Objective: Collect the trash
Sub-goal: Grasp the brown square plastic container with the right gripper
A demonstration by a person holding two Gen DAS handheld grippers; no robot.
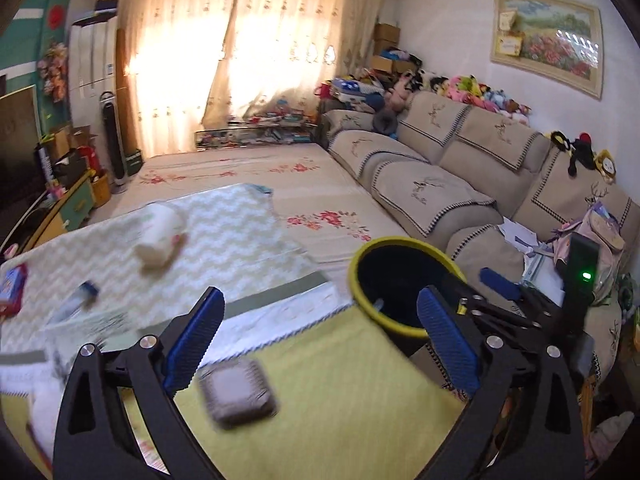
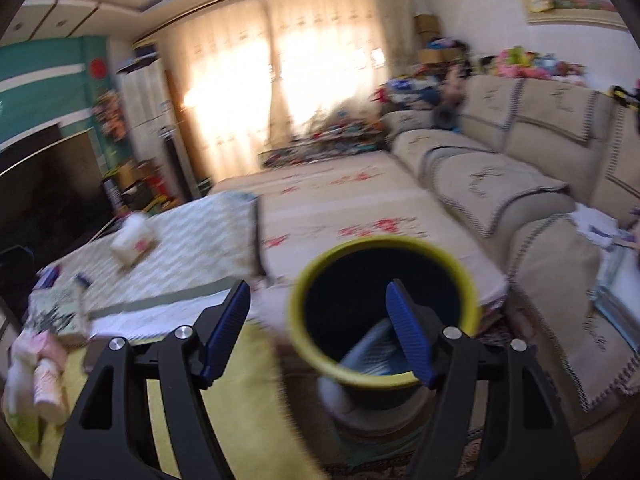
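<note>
My left gripper (image 1: 322,300) stands wide open above a yellow cloth (image 1: 340,380), with nothing between its blue pads. A small grey-brown packet (image 1: 238,398) lies blurred on the cloth just below the pads. A black bin with a yellow rim (image 1: 355,280) stands ahead to the right. One blue finger (image 1: 500,283) of my right gripper reaches over the bin's far side. In the right wrist view my right gripper (image 2: 318,292) is open over the bin (image 2: 298,320). A blurred grey-blue item (image 2: 366,350) lies inside the bin below the right finger.
A white roll (image 1: 160,236), a blue-capped bottle (image 1: 76,304) and a red packet (image 1: 12,288) lie on the zigzag cloth at left. Pink and white bottles (image 2: 44,380) sit at the near left. A beige sofa (image 1: 432,192) runs along the right, cluttered with papers and a bag.
</note>
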